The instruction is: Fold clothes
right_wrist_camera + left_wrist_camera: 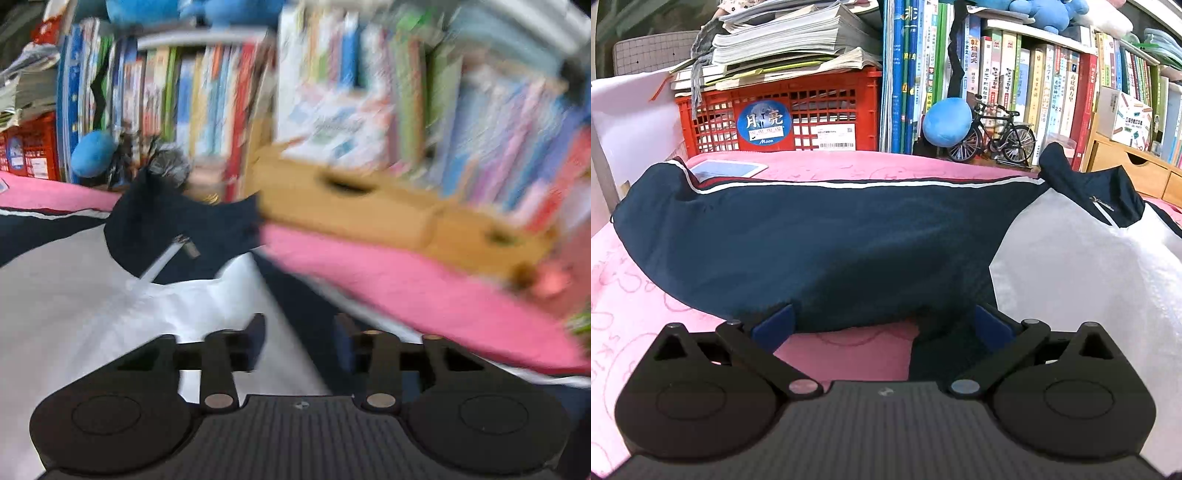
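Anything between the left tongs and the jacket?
Nothing visible. The left tongs stand open right at the near edge of the jacket, its navy sleeve lying across the pink cover just ahead of the blue pads. Only bare cover shows in the gap. The tablet lies beyond the jacket, out of the way.

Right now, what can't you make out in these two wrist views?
- Right wrist view: motion blur smears the books and the right gripper; whether it pinches the jacket is unclear.
- Left wrist view: the left gripper body hides the jacket's near hem.
- Both views: the jacket's right sleeve is cut off by the frame edge.
- Left wrist view: crate label print too small.
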`<action>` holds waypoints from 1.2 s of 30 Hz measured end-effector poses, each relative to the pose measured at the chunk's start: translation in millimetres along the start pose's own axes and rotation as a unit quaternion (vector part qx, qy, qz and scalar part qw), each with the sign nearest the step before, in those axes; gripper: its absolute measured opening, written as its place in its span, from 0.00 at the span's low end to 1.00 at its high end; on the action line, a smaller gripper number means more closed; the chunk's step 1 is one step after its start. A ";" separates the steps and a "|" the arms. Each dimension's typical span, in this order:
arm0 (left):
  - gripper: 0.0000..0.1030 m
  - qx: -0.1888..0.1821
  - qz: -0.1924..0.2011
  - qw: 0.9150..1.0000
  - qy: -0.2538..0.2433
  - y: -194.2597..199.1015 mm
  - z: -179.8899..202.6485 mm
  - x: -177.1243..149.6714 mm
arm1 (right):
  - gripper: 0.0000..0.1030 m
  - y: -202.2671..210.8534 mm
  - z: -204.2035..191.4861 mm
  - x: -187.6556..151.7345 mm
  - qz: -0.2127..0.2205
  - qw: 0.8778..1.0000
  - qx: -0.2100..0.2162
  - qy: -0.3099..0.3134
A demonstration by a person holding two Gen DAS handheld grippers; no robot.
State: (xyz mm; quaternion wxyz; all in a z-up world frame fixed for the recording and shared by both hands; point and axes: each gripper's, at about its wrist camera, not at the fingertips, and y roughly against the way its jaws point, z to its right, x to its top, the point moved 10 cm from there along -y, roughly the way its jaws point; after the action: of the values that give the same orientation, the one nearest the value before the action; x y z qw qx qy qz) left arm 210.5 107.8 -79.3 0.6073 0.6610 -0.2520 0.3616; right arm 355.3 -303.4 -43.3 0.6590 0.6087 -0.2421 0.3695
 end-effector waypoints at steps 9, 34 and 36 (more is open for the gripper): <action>1.00 0.003 -0.007 1.000 0.001 -2.0 -0.6 -0.5 | 0.42 -38.1 82.8 13.3 -0.021 0.990 -0.091 -0.110; 1.00 0.016 -0.009 1.000 -0.006 -2.5 0.0 -1.1 | 0.07 96.3 275.9 -84.8 0.033 0.916 -0.310 -0.253; 1.00 0.012 -0.005 1.000 -0.004 -1.1 0.3 -0.7 | 0.07 113.1 227.8 -39.5 0.095 0.938 -0.270 -0.196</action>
State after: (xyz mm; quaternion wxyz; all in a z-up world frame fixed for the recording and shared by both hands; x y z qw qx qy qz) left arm 211.1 107.6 -80.5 0.5998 0.6711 -0.2473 0.3589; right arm 272.6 -536.2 29.2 0.7002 0.4423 -0.5135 0.2246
